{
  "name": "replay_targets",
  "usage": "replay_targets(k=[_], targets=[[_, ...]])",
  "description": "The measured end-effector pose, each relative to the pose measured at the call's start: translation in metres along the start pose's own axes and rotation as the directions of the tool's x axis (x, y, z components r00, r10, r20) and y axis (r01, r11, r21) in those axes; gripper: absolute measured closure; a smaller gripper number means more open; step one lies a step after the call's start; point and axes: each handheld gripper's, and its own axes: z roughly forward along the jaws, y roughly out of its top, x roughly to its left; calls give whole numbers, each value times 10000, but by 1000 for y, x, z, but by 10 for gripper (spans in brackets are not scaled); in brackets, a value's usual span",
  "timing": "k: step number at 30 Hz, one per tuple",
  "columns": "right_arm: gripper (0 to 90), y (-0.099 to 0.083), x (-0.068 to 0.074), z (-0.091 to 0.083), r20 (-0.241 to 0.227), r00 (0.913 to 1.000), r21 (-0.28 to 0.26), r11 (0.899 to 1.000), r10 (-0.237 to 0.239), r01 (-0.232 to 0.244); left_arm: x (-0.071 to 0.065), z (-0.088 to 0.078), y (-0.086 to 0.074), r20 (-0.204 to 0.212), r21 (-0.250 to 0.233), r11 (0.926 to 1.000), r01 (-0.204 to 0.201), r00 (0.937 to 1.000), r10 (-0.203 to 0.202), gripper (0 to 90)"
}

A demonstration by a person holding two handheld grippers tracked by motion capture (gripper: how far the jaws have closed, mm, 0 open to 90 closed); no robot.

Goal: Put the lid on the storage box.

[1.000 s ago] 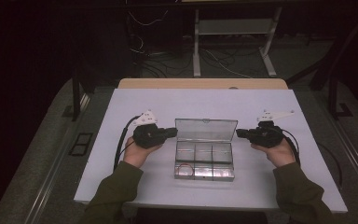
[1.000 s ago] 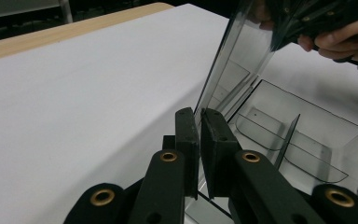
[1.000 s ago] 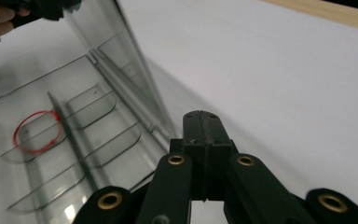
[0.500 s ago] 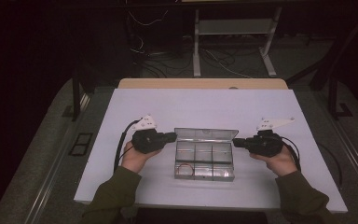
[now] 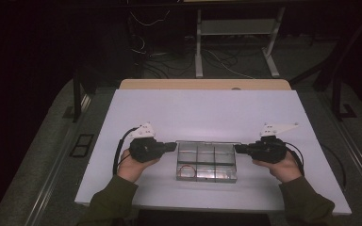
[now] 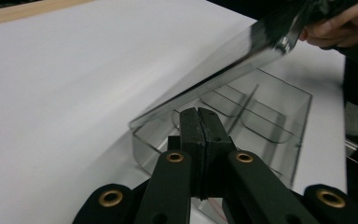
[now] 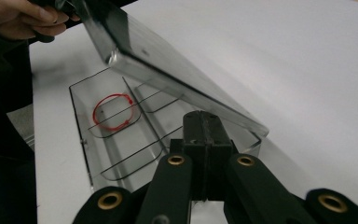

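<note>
Beneath the half-lowered lid (image 7: pixel 168 70), red ring (image 7: pixel 113 111) partly veiled; both grippers' jaws closed, empty.

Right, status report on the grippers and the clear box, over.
Left gripper shut, at box's left end. Right gripper shut, at right end. Clear compartment box on white table, lid partly raised, red ring inside. Nothing in the way.

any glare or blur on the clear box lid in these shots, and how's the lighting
High view: dim, dark surroundings, table evenly lit. Left gripper view: lid streaked with glare, far end blurred. Right gripper view: lid dark with a bright edge; red ring sharp.
</note>
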Motion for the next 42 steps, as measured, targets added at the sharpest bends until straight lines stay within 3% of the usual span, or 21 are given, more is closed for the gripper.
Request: replay_targets(k=[9,29,42], targets=[[892,-9,10,0,-78,9997,363,9991,-230,233,-11,2,-9,370,269,9996,-65,9993,55,887],[891,-29,22,3,47,9977,1151,9911,-676,666,-23,1,-30,445,1157,9926,-380,9985,330,886],[891,-33,22,7,198,9959,1723,9815,-887,840,-22,4,-35,436,1853,9804,-671,9972,601,882]])
